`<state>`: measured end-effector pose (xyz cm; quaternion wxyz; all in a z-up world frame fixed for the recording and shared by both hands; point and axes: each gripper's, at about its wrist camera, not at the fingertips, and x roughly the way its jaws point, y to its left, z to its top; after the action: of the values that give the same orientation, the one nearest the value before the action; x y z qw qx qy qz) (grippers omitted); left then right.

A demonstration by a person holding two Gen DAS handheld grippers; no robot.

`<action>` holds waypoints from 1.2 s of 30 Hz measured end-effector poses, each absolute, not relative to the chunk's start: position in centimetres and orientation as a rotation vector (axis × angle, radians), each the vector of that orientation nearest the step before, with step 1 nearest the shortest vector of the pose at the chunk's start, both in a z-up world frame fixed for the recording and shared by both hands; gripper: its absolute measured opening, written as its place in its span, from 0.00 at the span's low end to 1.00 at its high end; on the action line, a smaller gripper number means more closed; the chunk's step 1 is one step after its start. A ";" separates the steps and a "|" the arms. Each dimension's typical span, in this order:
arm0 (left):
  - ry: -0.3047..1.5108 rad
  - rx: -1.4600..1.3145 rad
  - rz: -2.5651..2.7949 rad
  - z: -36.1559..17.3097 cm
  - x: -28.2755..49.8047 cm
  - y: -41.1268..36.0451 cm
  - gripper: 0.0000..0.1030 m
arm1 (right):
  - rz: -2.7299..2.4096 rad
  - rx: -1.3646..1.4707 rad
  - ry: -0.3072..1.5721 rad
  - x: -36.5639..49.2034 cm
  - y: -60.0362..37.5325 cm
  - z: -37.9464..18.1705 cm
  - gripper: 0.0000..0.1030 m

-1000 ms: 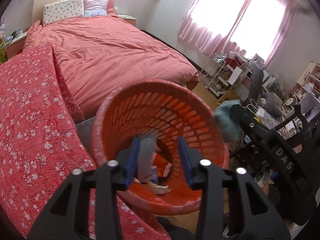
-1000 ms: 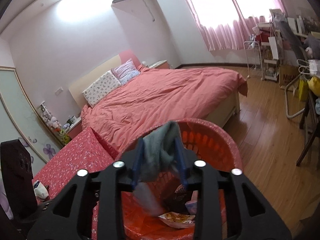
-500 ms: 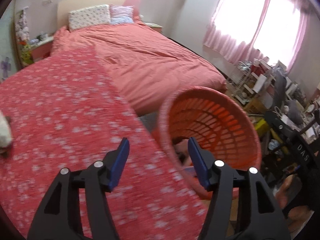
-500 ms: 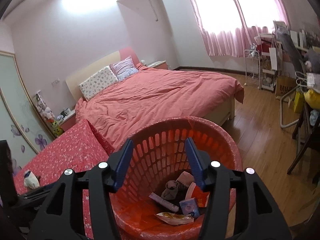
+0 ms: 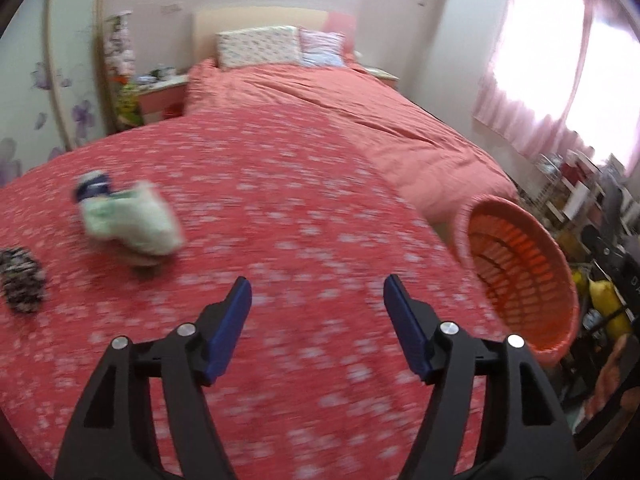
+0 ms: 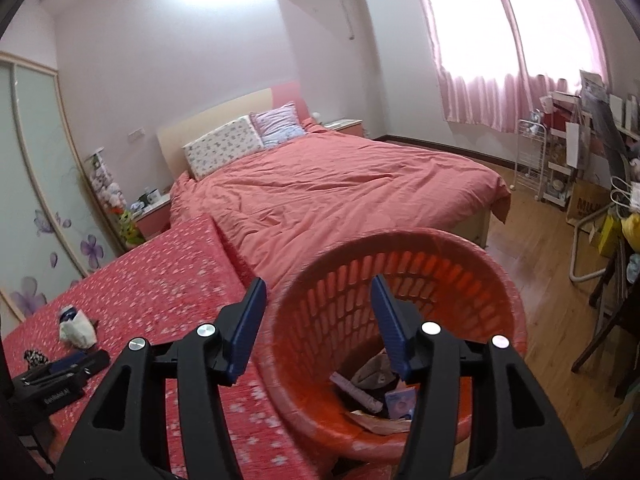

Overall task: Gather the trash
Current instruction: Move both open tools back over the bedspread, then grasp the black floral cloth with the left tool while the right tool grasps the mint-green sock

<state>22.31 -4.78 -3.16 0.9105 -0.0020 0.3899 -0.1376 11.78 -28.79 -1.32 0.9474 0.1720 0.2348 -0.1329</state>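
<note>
An orange plastic basket (image 6: 420, 280) stands beside a table with a red flowered cloth (image 5: 280, 220); several scraps of trash (image 6: 376, 396) lie at its bottom. My right gripper (image 6: 318, 300) is open and empty above the basket's near rim. My left gripper (image 5: 318, 300) is open and empty over the cloth, with the basket (image 5: 520, 272) to its right. A crumpled white-green wrapper with a blue end (image 5: 128, 216) lies on the cloth to the far left, also in the right wrist view (image 6: 76, 326). A dark patterned scrap (image 5: 20, 280) lies at the cloth's left edge.
A bed with a pink cover (image 6: 340, 188) lies behind the table. Wooden floor (image 6: 552, 292) runs to the right of the basket. A cluttered desk, chair and shelves (image 6: 580, 160) stand along the right wall. A wardrobe with flower decals (image 6: 36, 200) is at the left.
My right gripper opened and the grey cloth it held dropped into the basket. My left gripper swung left from the basket to over the table cloth and opened wider.
</note>
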 end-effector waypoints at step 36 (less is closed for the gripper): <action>0.859 -0.253 0.194 -7.5 27.2 23.1 0.29 | 0.053 0.110 0.619 16.7 -9.3 -1.3 0.59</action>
<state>27.19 23.08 -7.53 0.8968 -0.1222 0.4147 0.0937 16.72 -9.26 -1.30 0.9506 0.0539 0.3044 0.0261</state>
